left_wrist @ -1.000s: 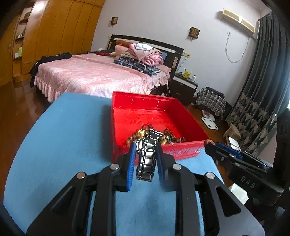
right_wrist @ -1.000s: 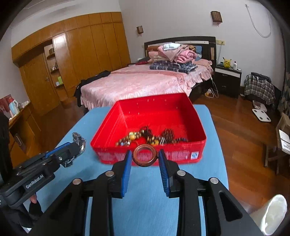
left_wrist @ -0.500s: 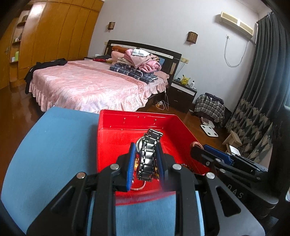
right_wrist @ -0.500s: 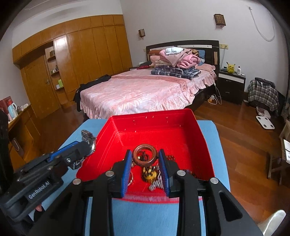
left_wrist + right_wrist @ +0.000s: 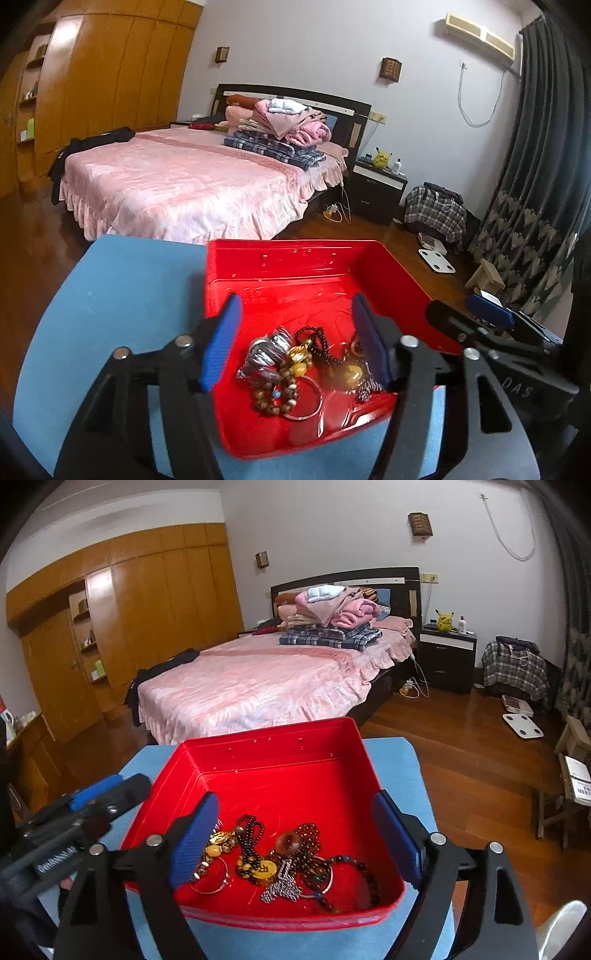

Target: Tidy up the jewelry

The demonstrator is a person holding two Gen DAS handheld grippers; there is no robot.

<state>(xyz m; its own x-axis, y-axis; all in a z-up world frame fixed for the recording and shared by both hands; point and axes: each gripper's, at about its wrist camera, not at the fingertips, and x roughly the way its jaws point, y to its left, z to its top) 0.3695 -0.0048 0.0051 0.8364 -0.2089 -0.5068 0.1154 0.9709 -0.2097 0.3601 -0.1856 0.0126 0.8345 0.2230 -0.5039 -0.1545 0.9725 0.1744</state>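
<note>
Red plastic tray (image 5: pixel 295 266) sits on the blue counter (image 5: pixel 122 295) directly ahead of both tools to collect the jewelry (image 5: pixel 280 860). You have just spread the jaws of the left tool (image 5: pixel 295 343) and right tool (image 5: pixel 295 842); both are released and empty, poised over the pile so that dropped pieces land inside the walls.

My left gripper (image 5: pixel 295 343) and right gripper (image 5: pixel 295 838) are black linkage frames with silver pivot screws and ribbed blue finger pads (image 5: pixel 219 347).
</note>
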